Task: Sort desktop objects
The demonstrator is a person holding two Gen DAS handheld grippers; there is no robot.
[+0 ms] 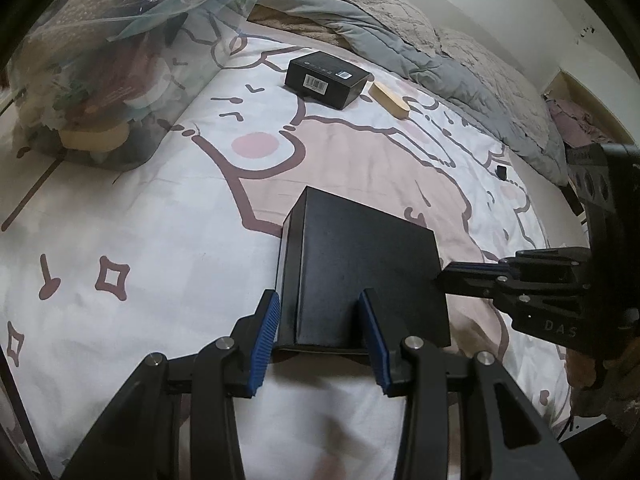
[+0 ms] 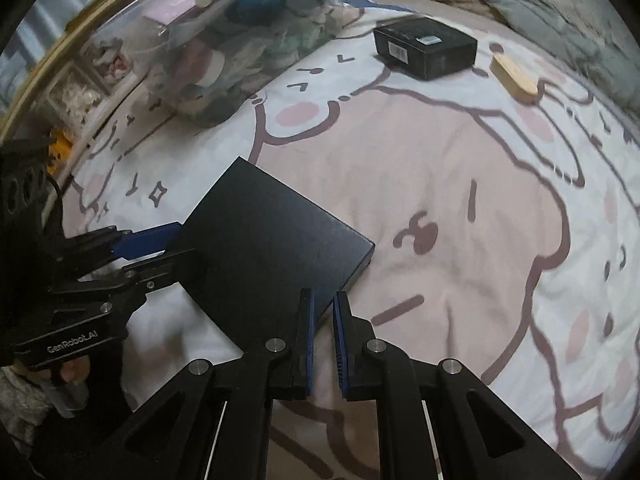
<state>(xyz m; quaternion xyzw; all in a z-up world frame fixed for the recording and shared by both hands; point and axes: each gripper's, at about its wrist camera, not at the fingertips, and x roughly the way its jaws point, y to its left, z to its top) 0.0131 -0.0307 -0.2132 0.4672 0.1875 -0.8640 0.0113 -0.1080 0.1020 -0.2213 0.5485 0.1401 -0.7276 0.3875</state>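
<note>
A flat black box (image 1: 360, 264) lies on the cartoon-print bed sheet (image 1: 160, 208). My left gripper (image 1: 320, 308) is shut on its near left edge, blue pads (image 1: 266, 320) pressing either side. In the right wrist view the same box (image 2: 272, 240) sits left of centre, with the left gripper (image 2: 176, 240) clamped on its far left corner. My right gripper (image 2: 324, 316) is shut with nothing between its pads, just beside the box's near right edge. From the left wrist view its tips (image 1: 444, 276) sit against the box's right side.
A smaller black box with a barcode label (image 1: 326, 78) and a pale wooden oblong piece (image 1: 390, 100) lie farther up the bed. A clear bag of mixed items (image 1: 100, 72) stands at the left. A grey quilt (image 1: 400, 40) is bunched along the far side.
</note>
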